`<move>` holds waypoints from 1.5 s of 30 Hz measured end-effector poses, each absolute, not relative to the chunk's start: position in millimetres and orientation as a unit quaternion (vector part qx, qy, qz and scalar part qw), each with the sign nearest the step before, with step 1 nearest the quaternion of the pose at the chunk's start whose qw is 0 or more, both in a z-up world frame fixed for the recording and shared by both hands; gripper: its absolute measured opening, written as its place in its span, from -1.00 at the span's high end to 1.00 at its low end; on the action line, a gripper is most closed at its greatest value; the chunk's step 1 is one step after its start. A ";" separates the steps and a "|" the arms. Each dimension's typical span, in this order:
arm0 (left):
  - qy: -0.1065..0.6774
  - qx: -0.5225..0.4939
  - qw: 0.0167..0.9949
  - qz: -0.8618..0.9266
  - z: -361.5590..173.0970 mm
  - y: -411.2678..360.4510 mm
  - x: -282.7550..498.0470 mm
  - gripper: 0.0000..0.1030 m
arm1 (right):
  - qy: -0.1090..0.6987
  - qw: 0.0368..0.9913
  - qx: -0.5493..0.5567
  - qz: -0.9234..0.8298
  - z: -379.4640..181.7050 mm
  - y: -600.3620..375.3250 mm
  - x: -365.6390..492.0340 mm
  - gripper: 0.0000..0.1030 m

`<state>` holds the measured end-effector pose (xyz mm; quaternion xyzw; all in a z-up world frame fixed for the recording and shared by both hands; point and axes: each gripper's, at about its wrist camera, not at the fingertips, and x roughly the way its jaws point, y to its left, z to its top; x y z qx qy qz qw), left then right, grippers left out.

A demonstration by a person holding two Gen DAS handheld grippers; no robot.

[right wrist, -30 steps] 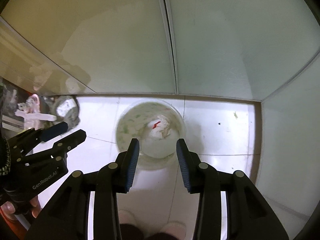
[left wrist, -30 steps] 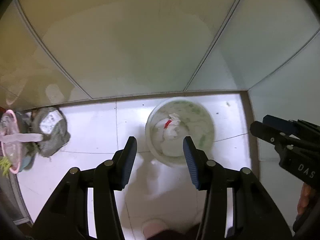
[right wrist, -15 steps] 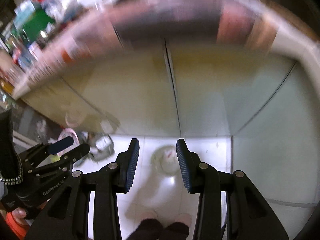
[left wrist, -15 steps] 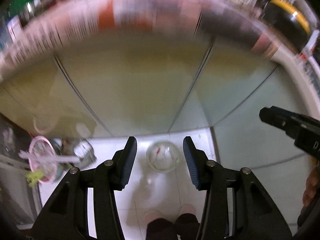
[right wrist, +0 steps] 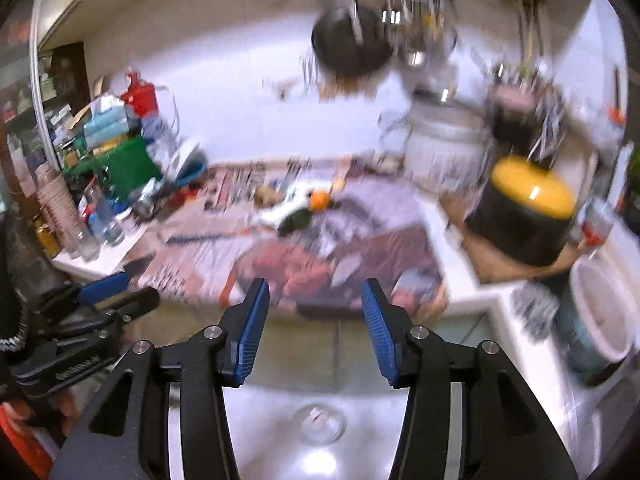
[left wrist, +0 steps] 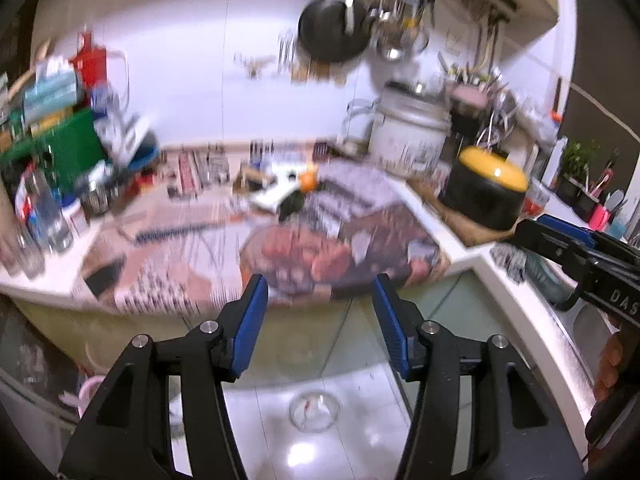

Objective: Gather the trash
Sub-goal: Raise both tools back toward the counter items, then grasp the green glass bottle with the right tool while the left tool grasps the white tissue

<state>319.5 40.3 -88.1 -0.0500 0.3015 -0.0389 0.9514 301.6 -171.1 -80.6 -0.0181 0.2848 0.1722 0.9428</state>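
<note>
A kitchen counter covered with newspaper [left wrist: 224, 264] fills both blurred views. On it lie an orange piece [left wrist: 308, 182] and a dark green item [left wrist: 292, 202] on something white; they also show in the right wrist view [right wrist: 319, 200]. My left gripper [left wrist: 318, 324] is open and empty, held above the floor in front of the counter edge. My right gripper [right wrist: 314, 324] is open and empty beside it. Far below on the floor stands the small trash bin [left wrist: 315, 412] with white and red scraps inside, also in the right wrist view [right wrist: 319, 424].
Bottles and boxes [left wrist: 52, 184] crowd the counter's left end. A black pot with a yellow lid [left wrist: 486, 194] and a white cooker [left wrist: 412, 132] stand at the right. A dark pan [left wrist: 332, 28] and utensils hang on the wall. A sink [right wrist: 600, 312] lies far right.
Both grippers have risen quickly from just over the floor bin to counter height and tilted up. The bin has shrunk to the bottom of both views. Both stay open and empty.
</note>
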 end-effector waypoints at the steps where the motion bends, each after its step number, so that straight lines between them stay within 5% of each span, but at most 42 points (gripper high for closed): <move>1: 0.292 -0.047 0.955 -0.037 -79.8 40.8 319.5 -0.24 | 0.274 0.946 -0.020 0.170 -72.0 -168.0 300.3 0.03; 4: 0.260 -0.038 0.965 -0.023 -60.8 44.7 319.4 -0.62 | 0.256 0.951 -0.014 0.174 -58.4 -167.8 302.4 -0.09; 7: 0.233 -0.025 0.972 -0.009 -49.6 44.5 330.9 -0.78 | 0.244 0.954 -0.012 0.175 -52.2 -168.2 313.0 -0.09; 17: 0.225 -0.035 0.973 0.048 -44.5 33.1 415.9 -0.97 | 0.249 0.950 0.005 0.190 -41.9 -190.0 399.9 -0.16; 23: 0.233 -0.045 0.967 0.092 -47.7 29.7 470.8 -0.98 | 0.241 0.953 -0.034 0.181 -43.9 -197.9 458.9 -0.49; 45: 0.308 -0.008 0.947 0.090 -114.3 137.2 624.7 -0.99 | 0.444 0.866 -0.020 0.230 -158.3 -85.4 614.9 -0.49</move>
